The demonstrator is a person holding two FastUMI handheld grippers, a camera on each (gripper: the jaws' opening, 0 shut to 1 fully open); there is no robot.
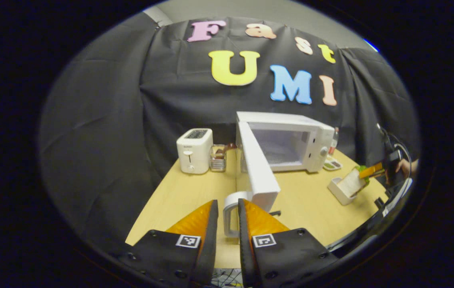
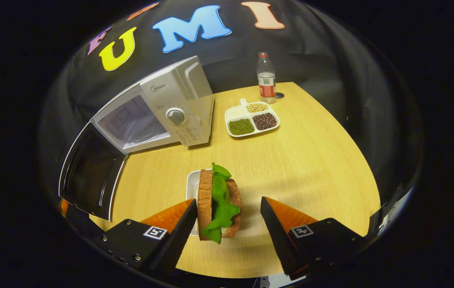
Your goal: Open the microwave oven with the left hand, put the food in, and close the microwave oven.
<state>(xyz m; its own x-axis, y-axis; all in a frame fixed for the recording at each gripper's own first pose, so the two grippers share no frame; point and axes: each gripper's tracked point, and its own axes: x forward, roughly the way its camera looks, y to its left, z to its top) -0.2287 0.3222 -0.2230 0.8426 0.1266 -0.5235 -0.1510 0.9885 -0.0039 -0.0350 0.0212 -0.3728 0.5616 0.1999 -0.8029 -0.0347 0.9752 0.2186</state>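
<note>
A: Left gripper view. Microwave point(image 1: 287, 140) is seen centre frame, door point(image 1: 257, 168) swung wide toward the camera, cavity exposed. Handle point(image 1: 232, 214) is seen low centre, between the fingers of the left gripper point(image 1: 228, 212).

B: Grip state?

A: Narrow gap, fingers set close either side of the handle; whether both press on it cannot be told. Door is judged held open so the cavity is kept clear for loading.

B: Anything else noted?

A: Toaster point(image 1: 194, 150) left of centre. Far right, the other gripper is seen over a white tray point(image 1: 341, 190).

B: Right gripper view?

A: Sandwich point(image 2: 219, 204) stands on edge low centre, over the tray point(image 2: 191, 184). Right gripper point(image 2: 229, 214) is spread wide; left finger looks against the bread, right finger well apart. Not gripped.

B: Microwave there?

A: Upper left, open. Bean dish point(image 2: 252, 119) and bottle point(image 2: 266, 78) upper centre.
</note>
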